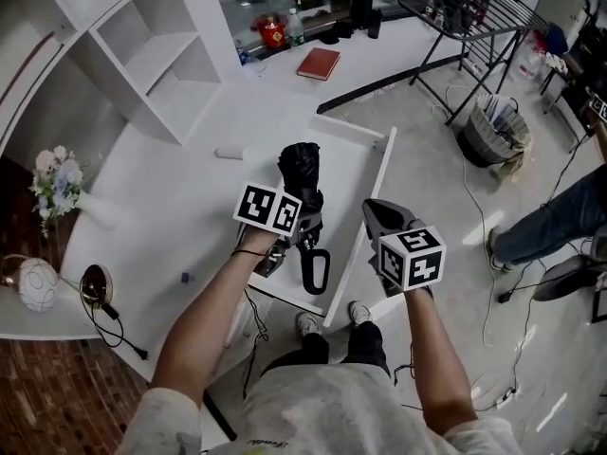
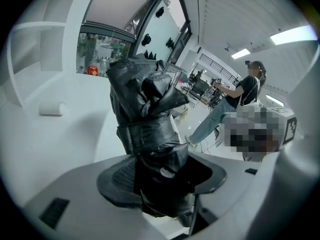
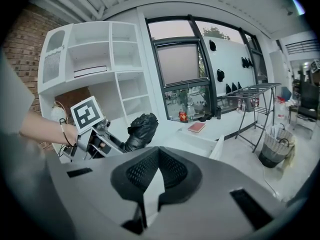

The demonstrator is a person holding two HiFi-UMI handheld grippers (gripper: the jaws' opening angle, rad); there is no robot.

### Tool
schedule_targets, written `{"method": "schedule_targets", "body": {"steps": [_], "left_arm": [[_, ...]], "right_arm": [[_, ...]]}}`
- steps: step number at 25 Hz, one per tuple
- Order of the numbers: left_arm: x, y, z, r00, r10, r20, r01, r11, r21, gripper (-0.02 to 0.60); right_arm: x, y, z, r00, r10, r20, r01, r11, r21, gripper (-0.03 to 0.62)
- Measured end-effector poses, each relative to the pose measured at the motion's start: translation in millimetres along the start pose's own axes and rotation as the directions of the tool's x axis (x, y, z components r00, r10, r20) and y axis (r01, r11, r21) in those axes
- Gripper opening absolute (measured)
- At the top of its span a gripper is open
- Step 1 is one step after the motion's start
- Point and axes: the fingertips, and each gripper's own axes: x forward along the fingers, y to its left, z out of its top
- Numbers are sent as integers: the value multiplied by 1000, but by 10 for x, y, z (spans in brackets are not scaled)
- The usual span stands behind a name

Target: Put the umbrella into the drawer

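A black folded umbrella (image 1: 302,192) hangs over the open white drawer (image 1: 377,186), its loop handle (image 1: 315,271) towards me. My left gripper (image 1: 300,222) is shut on the umbrella's lower part and tilts steeply down. In the left gripper view the umbrella (image 2: 145,114) rises out from between the dark pads (image 2: 116,178), with my left gripper (image 2: 160,179) closed round it. My right gripper (image 1: 377,218) hovers just right of the drawer's side, shut and empty. The right gripper view shows my right gripper (image 3: 159,168) with its pads together, and the umbrella (image 3: 141,129) and drawer (image 3: 200,143) ahead.
A white shelf unit (image 1: 156,60) lies at the upper left, with a white roll (image 1: 229,152) near it. A red book (image 1: 319,63) and a red can (image 1: 272,32) sit further off. A drying rack (image 1: 474,17), a basket (image 1: 495,126) and another person's leg (image 1: 555,218) are to the right.
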Motion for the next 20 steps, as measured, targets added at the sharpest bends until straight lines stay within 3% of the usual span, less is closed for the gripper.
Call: {"method": "schedule_targets", "body": {"steps": [4,13,20], "left_arm": [[238,21,-91,997,4,-74,-3,1000,19,256],[738,159,-408,978,15,-207,-19,1000,-18,256],[1035,308,-601,968,10,-251,-40,993,-115,256]], "right_arm": [[58,-54,-108,999,15,-33,-15,1000,-4,3],[257,-143,-342,991,66,-114,-68,998,-14,3],[469,-274,-404,985,98,-143,-102,994,-24,3]]}}
